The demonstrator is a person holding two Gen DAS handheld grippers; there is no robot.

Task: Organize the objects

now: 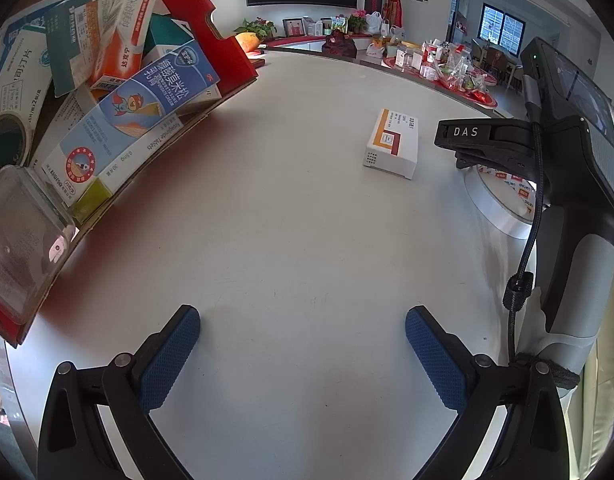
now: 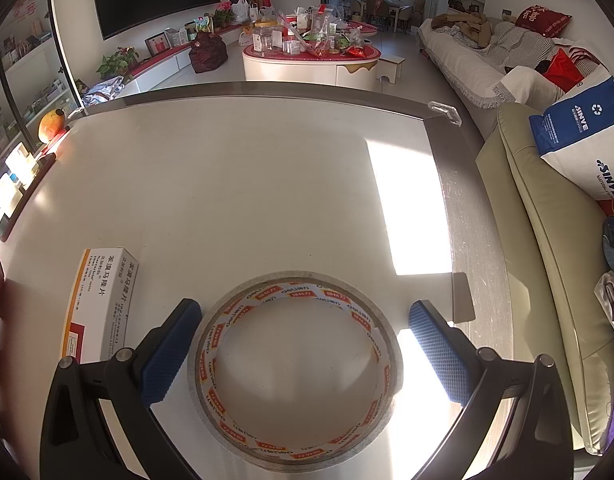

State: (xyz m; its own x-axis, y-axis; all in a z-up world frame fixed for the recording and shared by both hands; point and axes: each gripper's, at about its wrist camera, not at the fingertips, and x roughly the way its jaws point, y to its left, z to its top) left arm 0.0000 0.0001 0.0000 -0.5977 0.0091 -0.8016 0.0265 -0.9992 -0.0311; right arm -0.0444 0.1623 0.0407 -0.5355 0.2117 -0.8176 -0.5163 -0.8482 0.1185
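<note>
From your left wrist view, your left tool (image 1: 303, 354) hangs spread wide over bare white worktop (image 1: 287, 220), nothing between its blue pads. Take the white medicine box (image 1: 391, 144) as your landmark: it lies flat on the worktop, white with an orange edge stripe and a red-and-orange square on its lid. Far left of it stands a red cardboard tray (image 1: 231, 60) crammed with tilted medicine cartons. Just right of the box sits the tape roll (image 1: 503, 208), partly hidden behind your right tool's black body. From your right wrist view, your right tool (image 2: 305, 350) is spread as wide, its pads flanking the tape roll (image 2: 297, 376) without pressing it. The roll lies flat, silvery outside, its white core printed with orange labels. The medicine box (image 2: 101, 304) lies just left of it.
</note>
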